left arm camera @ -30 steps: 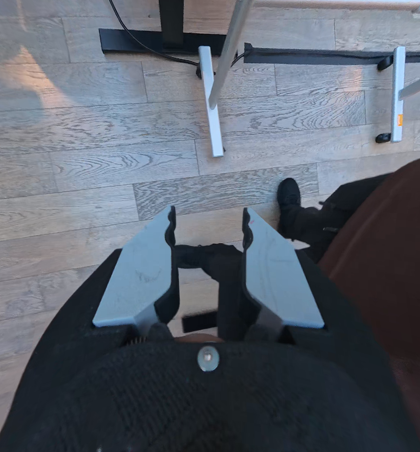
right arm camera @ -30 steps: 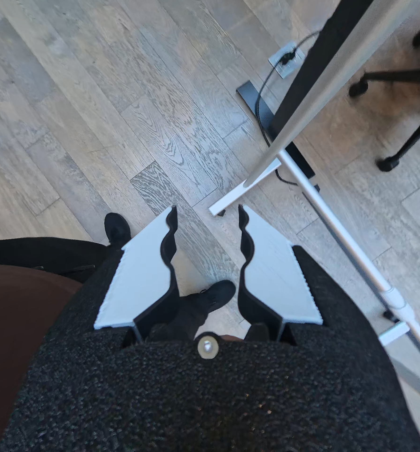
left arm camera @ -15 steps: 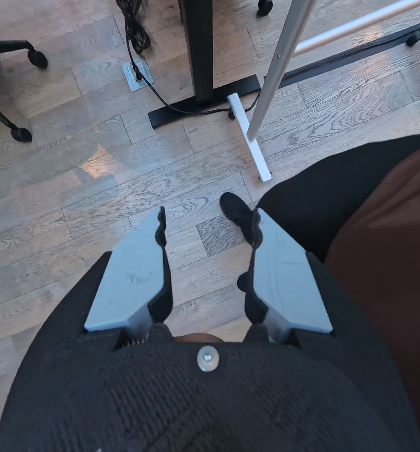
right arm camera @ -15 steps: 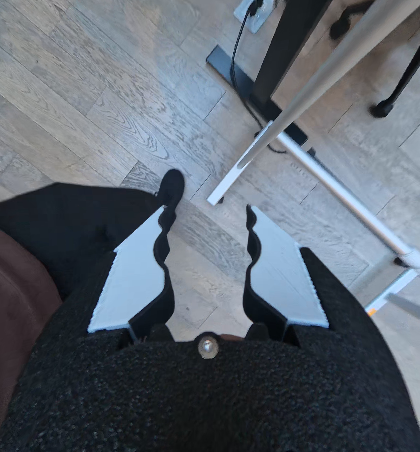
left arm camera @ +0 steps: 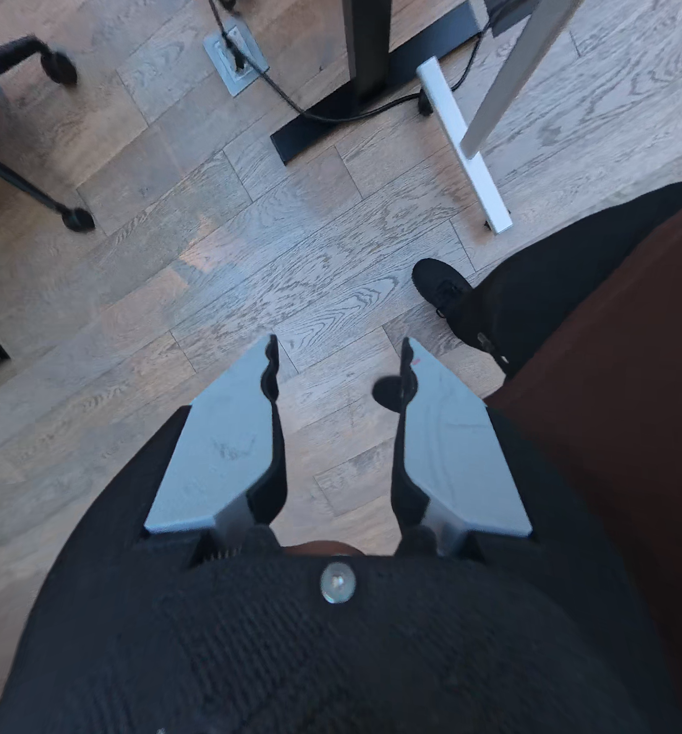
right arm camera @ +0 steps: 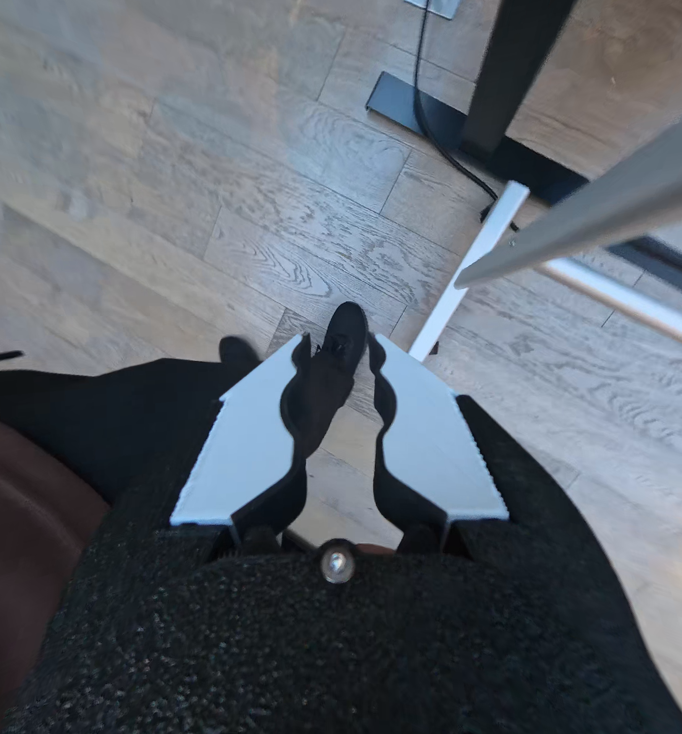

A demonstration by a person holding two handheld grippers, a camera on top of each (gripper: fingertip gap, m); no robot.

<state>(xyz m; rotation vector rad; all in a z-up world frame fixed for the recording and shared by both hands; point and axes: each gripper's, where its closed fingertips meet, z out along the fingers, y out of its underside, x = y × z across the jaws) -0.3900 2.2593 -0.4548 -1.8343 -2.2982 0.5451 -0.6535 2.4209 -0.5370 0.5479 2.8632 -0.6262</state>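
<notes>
My left gripper [left arm camera: 338, 349] is open and empty, pointing down at a wooden plank floor [left arm camera: 252, 254] well above it. My right gripper [right arm camera: 337, 345] is open and empty, also pointing down at the floor [right arm camera: 172, 198]. Between and beyond its fingers shows a person's black shoe [right arm camera: 343, 329]. The same person's black shoes [left arm camera: 438, 286] and black trouser legs [left arm camera: 549, 278] show at the right of the left wrist view. A brown garment [left arm camera: 629, 437] fills that view's right edge and the right wrist view's lower left [right arm camera: 21, 536]. Neither gripper touches anything.
A black table leg with a flat foot [left arm camera: 367, 99] and a white frame foot [left arm camera: 466, 151] with a slanted grey post [left arm camera: 510, 75] stand ahead. A floor socket with a black cable [left arm camera: 236, 59] and chair castors [left arm camera: 77, 218] lie at the left. The frame foot [right arm camera: 470, 266] also shows in the right wrist view. One gripper's finger ends stand about 30 centimetres off the other's.
Both views have swung over the floor. The left jaws have opened wider than a second ago. The right jaws widened, then narrowed somewhat, and a shoe now shows between the right fingers.
</notes>
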